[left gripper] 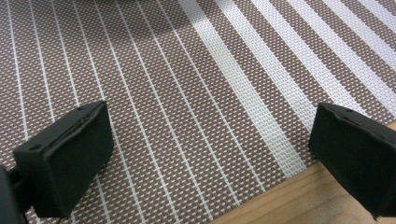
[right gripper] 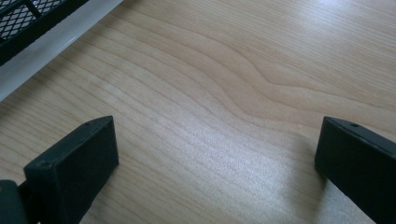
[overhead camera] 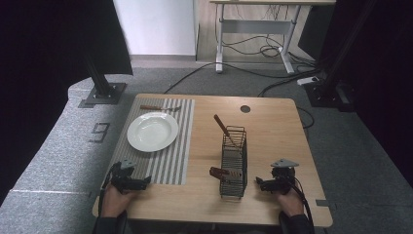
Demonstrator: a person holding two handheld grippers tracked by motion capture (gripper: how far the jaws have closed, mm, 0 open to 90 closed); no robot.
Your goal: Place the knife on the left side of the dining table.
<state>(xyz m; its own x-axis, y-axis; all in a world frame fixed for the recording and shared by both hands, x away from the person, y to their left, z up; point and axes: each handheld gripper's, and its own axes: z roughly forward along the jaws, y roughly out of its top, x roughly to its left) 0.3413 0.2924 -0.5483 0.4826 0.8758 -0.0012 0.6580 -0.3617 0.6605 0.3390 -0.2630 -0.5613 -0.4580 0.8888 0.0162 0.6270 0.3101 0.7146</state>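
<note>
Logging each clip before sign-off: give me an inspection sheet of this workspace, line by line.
Surface: wooden table, with a round dark spot near its far edge.
Job's things: white plate on a striped placemat; a wooden-handled utensil lies at the mat's far edge; black wire caddy holds two wooden-handled utensils, one upright, one low.
Clutter: nothing seen.
Grippers: left tool open over the placemat's near corner; right tool open over bare wood beside the caddy.
Cables: one trails from the right tool; more cross the floor.
Surroundings: grey carpet, a white desk frame, black stands.
</note>
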